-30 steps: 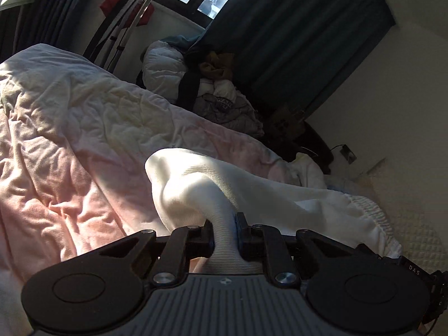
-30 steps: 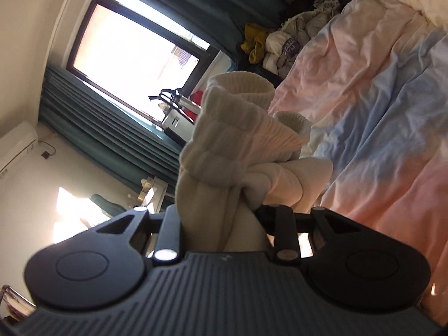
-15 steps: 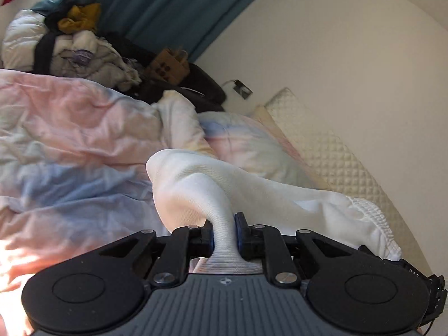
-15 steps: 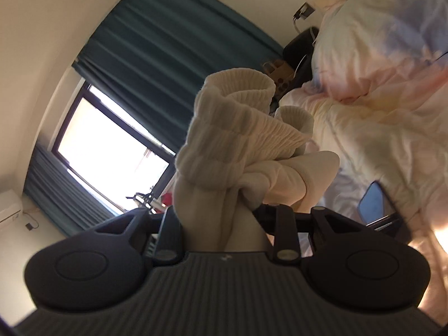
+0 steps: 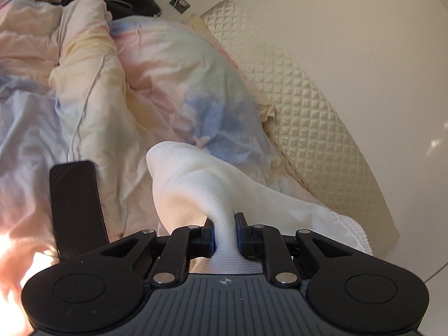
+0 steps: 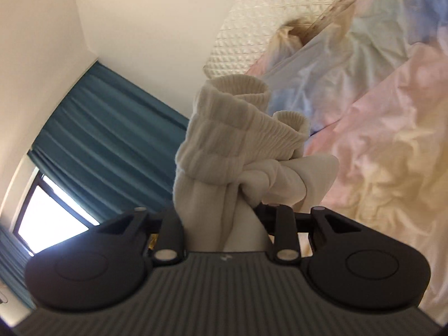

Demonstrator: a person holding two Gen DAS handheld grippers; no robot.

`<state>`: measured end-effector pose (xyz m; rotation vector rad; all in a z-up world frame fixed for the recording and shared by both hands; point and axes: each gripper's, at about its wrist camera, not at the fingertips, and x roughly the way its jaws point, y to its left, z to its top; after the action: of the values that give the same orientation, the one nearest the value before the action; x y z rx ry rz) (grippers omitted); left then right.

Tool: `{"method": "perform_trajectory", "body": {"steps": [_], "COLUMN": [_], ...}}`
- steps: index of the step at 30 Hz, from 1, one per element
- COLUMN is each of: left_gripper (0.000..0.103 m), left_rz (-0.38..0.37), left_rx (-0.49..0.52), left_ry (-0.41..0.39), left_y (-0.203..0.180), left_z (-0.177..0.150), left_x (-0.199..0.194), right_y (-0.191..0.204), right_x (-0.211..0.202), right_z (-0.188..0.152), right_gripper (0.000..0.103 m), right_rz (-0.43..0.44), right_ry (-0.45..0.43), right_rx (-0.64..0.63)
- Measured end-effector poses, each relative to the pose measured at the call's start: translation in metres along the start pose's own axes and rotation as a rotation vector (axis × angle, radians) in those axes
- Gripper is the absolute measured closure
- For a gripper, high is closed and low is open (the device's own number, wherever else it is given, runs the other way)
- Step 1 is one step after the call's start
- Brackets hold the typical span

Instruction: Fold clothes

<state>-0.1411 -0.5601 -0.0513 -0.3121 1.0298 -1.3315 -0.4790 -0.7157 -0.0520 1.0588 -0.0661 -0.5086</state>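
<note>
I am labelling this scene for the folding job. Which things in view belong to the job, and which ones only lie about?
Belong to the job:
- white sock, clamped in the left gripper
- ribbed sock bundle, clamped in the right gripper

Only lying about:
- black phone on the duvet
- quilted headboard
- teal curtain

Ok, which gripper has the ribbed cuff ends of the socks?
The right gripper: its white socks show ribbed cuffs bunched above the jaws. The left gripper pinches a smooth-knit sock.

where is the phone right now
In the left wrist view, the black phone lies on the pastel duvet, lower left, just left of the white sock the left tool grips.
</note>
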Motion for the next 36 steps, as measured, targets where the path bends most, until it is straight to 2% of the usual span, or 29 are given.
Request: {"method": "perform_trajectory", "body": {"steps": [5,10,14,17,19,21,22,24,28,30,31,32,35,36], "left_gripper": [0.089,0.089,0.086,0.078,0.069,0.046,0.041,0.023,0.017,0.011,0.011,0.01,0.0,0.0], "left_rz": [0.078,0.112,0.111,0.129,0.14,0.131,0.132,0.146,0.147,0.155,0.16,0.163,0.169,0.169], "left_rx": [-0.009,-0.014,0.044,0.129,0.183,0.226,0.246,0.294,0.368,0.403,0.416,0.427,0.461,0.48], "left_ry": [0.136,0.2,0.239,0.243,0.231,0.213,0.204,0.181,0.142,0.118,0.103,0.09,0.045,0.026], "left_y": [0.032,0.063,0.059,0.041,0.029,0.02,0.015,0.003,-0.022,-0.035,-0.04,-0.047,-0.066,-0.073], "left_z": [-0.029,-0.033,-0.039,-0.044,-0.046,-0.049,-0.05,-0.052,-0.055,-0.056,-0.056,-0.056,-0.058,-0.059], "left_x": [0.04,0.056,0.049,0.031,0.02,0.006,-0.001,-0.016,-0.049,-0.067,-0.076,-0.086,-0.117,-0.128], "right_y": [-0.048,-0.097,-0.129,-0.142,-0.139,-0.129,-0.122,-0.109,-0.082,-0.069,-0.063,-0.055,-0.031,-0.021], "right_x": [-0.014,-0.028,-0.037,-0.046,-0.047,-0.048,-0.049,-0.051,-0.061,-0.071,-0.076,-0.085,-0.1,-0.103], "right_z": [-0.025,-0.05,-0.073,-0.082,-0.081,-0.079,-0.078,-0.076,-0.071,-0.069,-0.067,-0.069,-0.066,-0.067], "right_gripper": [0.072,0.071,0.065,0.064,0.062,0.058,0.055,0.051,0.041,0.033,0.024,0.02,0.02,0.02], "right_rz": [-0.097,-0.193,-0.264,-0.237,-0.249,-0.303,-0.335,-0.401,-0.522,-0.548,-0.56,-0.566,-0.566,-0.564], "right_ry": [0.001,0.002,0.002,-0.026,-0.026,-0.024,-0.023,-0.021,-0.032,-0.04,-0.047,-0.056,-0.061,-0.061], "right_rx": [0.04,0.08,0.095,0.155,0.161,0.136,0.123,0.097,0.0,-0.04,-0.062,-0.087,-0.168,-0.197]}}
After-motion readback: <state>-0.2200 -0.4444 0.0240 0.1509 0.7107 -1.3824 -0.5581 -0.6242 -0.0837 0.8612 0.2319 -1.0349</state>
